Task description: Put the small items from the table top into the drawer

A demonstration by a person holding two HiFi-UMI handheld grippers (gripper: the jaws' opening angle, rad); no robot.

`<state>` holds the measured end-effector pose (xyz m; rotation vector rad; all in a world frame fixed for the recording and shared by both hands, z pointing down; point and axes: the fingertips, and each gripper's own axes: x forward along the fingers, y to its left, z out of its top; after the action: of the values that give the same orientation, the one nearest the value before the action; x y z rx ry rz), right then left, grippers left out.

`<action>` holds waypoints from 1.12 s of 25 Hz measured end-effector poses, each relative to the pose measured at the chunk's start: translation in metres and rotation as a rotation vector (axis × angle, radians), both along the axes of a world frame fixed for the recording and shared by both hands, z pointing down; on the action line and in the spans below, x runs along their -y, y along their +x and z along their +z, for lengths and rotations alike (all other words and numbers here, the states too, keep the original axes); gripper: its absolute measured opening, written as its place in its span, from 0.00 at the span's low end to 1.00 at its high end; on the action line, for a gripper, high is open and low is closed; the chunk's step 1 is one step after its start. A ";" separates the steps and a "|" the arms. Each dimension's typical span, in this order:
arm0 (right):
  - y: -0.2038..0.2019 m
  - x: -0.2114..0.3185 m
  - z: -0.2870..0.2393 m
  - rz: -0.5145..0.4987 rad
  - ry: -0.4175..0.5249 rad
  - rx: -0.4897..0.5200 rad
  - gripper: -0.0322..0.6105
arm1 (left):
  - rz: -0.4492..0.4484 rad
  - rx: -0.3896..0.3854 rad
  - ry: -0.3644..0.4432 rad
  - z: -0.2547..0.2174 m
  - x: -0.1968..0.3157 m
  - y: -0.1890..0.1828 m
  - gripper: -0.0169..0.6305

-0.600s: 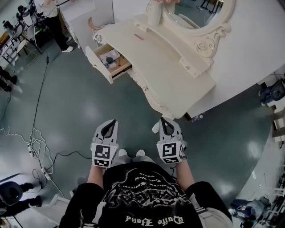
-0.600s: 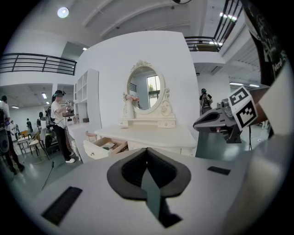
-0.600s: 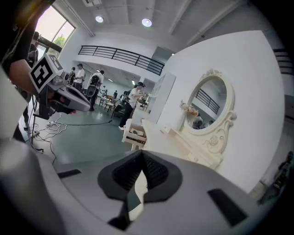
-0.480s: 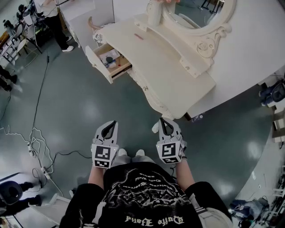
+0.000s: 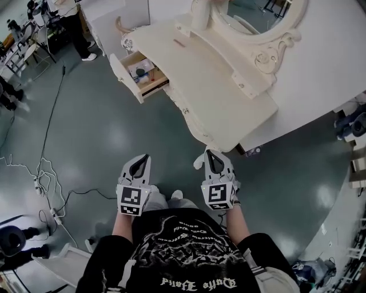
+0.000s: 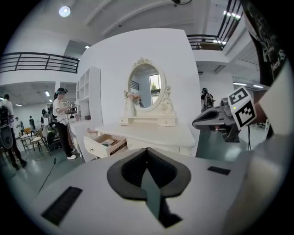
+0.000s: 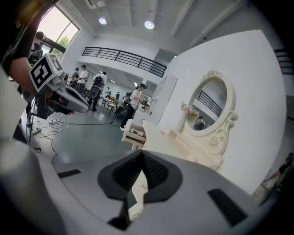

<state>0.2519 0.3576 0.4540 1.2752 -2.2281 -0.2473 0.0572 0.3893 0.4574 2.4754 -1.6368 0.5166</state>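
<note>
A cream dressing table with an oval mirror stands on the grey-green floor. Its drawer is pulled open, with small items inside. One thin item lies on the table top near the mirror base. The left gripper and the right gripper hang close to the person's body, well apart from the table. Both have their jaws together on nothing.

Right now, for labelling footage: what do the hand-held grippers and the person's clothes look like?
The left hand-held gripper and right hand-held gripper each have a pale grey shell, black ribbed jaw lining and a rear cube with black-and-white square markers. The person wears a black T-shirt with white print.
</note>
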 end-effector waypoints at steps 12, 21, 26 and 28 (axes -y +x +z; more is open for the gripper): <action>-0.003 0.018 -0.004 0.001 0.022 0.027 0.07 | -0.002 0.026 0.027 -0.006 0.013 -0.003 0.05; -0.009 0.042 -0.003 0.033 0.022 0.025 0.07 | 0.007 0.009 0.010 0.000 0.041 -0.014 0.05; -0.014 0.060 -0.001 0.047 0.008 0.037 0.07 | 0.031 -0.006 0.009 0.001 0.069 -0.015 0.05; -0.015 0.070 -0.002 0.055 0.004 0.027 0.07 | 0.041 -0.012 0.008 0.001 0.082 -0.016 0.05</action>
<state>0.2368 0.2879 0.4523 1.3473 -2.2123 -0.2159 0.0417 0.3072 0.4584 2.5178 -1.5904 0.4998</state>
